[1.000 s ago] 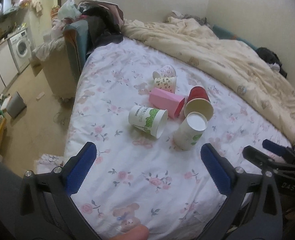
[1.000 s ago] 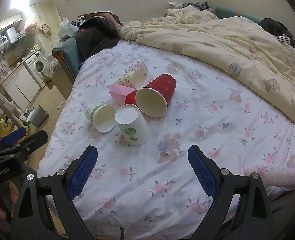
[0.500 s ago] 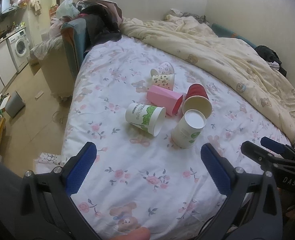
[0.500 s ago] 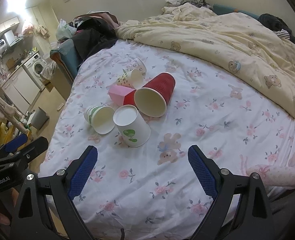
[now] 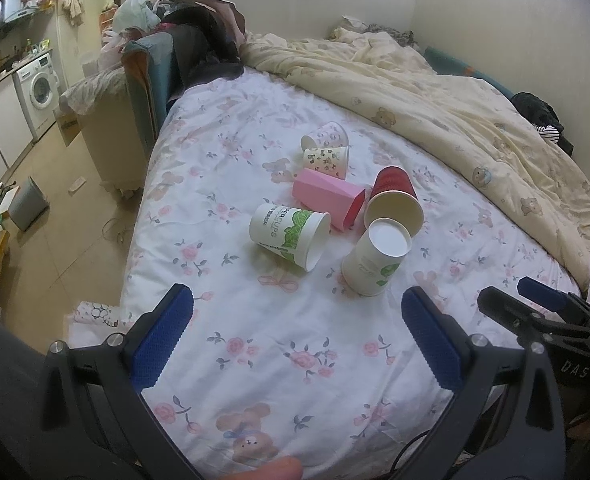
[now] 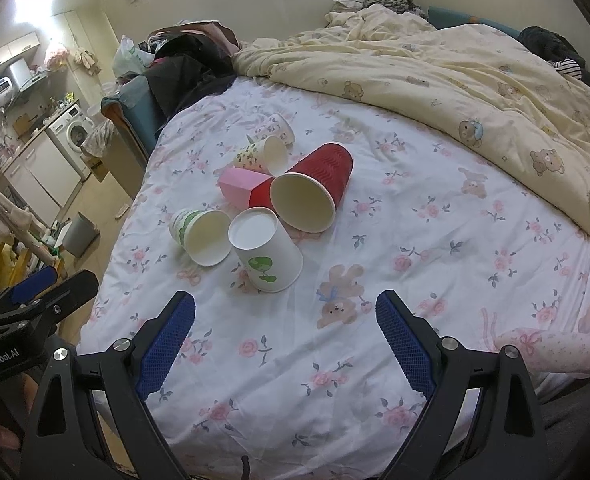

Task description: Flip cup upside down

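Several paper cups lie in a cluster on the floral bedsheet (image 5: pixel 255 344). A white cup with green print (image 5: pixel 377 262) (image 6: pixel 265 254) stands upside down, base up. A white and green cup (image 5: pixel 289 236) (image 6: pixel 201 236), a red cup (image 5: pixel 395 200) (image 6: pixel 315 192), a pink cup (image 5: pixel 327 198) (image 6: pixel 241 188) and two patterned cups (image 5: pixel 327 152) (image 6: pixel 265 148) lie on their sides. My left gripper (image 5: pixel 295 344) is open and empty, short of the cluster. My right gripper (image 6: pixel 285 340) is open and empty, just short of the upside-down cup.
A rumpled cream duvet (image 5: pixel 435 96) covers the far and right side of the bed. A pile of dark clothes (image 5: pixel 199 40) sits on a chair at the bed's far left corner. The bed's left edge drops to the floor, with a grey bin (image 5: pixel 27 204).
Both grippers have pulled back and risen slightly, so the cups look a little farther off. The cups have not moved. Both grippers stay open.
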`<state>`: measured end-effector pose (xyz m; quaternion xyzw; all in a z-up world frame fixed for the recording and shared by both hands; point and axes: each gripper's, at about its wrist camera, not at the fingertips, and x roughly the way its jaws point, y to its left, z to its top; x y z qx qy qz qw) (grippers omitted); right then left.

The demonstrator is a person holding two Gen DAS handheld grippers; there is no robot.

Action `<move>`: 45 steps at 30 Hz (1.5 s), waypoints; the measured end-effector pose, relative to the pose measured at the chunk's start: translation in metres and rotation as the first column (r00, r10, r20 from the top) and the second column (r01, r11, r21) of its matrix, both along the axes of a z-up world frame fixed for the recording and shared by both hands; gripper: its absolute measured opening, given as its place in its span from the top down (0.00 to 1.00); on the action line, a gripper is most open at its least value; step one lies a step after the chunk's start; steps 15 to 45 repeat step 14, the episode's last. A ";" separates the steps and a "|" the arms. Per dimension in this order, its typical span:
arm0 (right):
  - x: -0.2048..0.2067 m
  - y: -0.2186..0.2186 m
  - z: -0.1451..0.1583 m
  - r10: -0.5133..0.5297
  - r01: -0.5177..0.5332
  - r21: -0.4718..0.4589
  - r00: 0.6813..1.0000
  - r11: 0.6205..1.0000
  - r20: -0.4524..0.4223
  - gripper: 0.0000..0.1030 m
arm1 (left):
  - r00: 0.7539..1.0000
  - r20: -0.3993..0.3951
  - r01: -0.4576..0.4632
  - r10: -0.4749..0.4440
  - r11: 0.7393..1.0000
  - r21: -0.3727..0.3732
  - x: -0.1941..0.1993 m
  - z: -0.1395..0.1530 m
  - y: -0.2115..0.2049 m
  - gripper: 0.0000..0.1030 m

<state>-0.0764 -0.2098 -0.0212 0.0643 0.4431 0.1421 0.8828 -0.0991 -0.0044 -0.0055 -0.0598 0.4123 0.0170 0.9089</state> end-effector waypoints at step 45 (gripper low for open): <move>0.001 0.003 -0.002 0.003 -0.003 0.007 1.000 1.000 -0.013 0.08 | 1.000 -0.025 -0.005 0.005 1.000 -0.006 0.001 -0.004 0.001 0.00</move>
